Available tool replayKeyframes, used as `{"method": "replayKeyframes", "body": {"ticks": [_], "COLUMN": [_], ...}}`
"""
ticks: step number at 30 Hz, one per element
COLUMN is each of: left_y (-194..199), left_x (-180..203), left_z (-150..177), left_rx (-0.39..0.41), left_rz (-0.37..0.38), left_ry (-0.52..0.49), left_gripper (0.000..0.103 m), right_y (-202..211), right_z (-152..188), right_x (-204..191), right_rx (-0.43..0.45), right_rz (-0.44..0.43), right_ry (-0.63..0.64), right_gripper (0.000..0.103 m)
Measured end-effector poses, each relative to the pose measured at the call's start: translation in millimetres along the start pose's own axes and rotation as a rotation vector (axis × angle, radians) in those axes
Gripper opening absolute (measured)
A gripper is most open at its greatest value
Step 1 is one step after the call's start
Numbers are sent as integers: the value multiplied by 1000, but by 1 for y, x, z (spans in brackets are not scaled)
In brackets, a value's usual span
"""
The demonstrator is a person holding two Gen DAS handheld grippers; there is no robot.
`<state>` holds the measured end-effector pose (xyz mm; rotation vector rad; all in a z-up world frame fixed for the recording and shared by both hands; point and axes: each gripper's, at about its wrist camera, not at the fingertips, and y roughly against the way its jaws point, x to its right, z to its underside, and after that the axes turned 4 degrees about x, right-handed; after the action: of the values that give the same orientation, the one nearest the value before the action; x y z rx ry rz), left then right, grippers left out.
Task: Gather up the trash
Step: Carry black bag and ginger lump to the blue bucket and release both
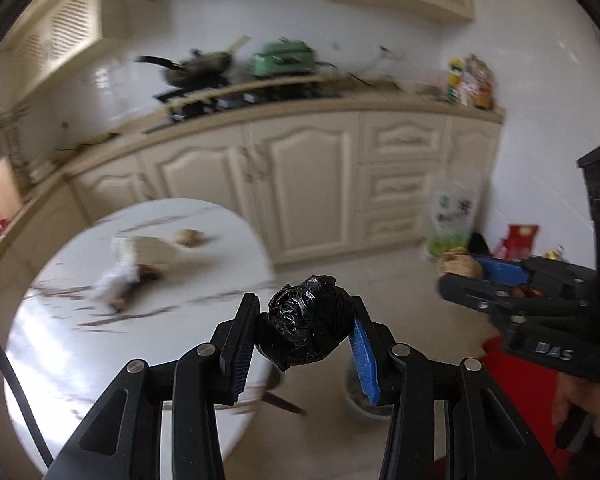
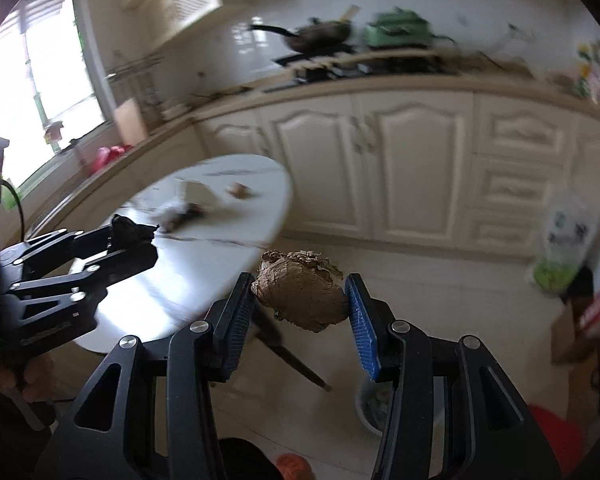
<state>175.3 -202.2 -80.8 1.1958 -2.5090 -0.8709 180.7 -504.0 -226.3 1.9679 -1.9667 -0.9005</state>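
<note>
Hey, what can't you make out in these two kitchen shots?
- Table litter, both views: motion blur; only a white scrap and a brown lump show.
- Bin, both views: largely behind the tool fingers.
- Counter packets, left view: blurred, labels unreadable.
- Right tool, left view: its brown wad is mostly hidden.

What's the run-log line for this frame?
left gripper: shut on black wad | right gripper: shut on brown paper wad | table: scraps remain
</note>
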Motion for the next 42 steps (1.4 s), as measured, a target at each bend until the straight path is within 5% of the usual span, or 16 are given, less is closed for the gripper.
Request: {"method": "replayKeyframes", "body": {"ticks": [16, 23, 27, 32, 35, 42], "left_y": [-183, -267, -295, -301, -278, -197], "left_x": [88, 103, 107, 107, 101, 69], "left_z": [-47, -65, -68, -76, -75, -71], "left_rx": [-223, -294, -333, -335, -312, -226], "left_rz": [139, 145, 116, 112, 114, 94], "left_ry": [-98, -131, -112, -107, -98, -81], "left_gripper": [42, 54, 70, 72, 72, 73], "right_y": [-42, -58, -68, -70, -65, -44], "right_z": [51, 67, 73, 73, 69, 52], "right_x": [145, 172, 180, 178, 172, 141], "right_rx": [-96, -134, -149, -134, -123, -81], "right_rz": [84, 91, 83, 65, 67, 58], "right_ry": [-184, -225, -250, -266, -263, -230], "right_gripper": [44, 44, 45, 46, 54, 56]}}
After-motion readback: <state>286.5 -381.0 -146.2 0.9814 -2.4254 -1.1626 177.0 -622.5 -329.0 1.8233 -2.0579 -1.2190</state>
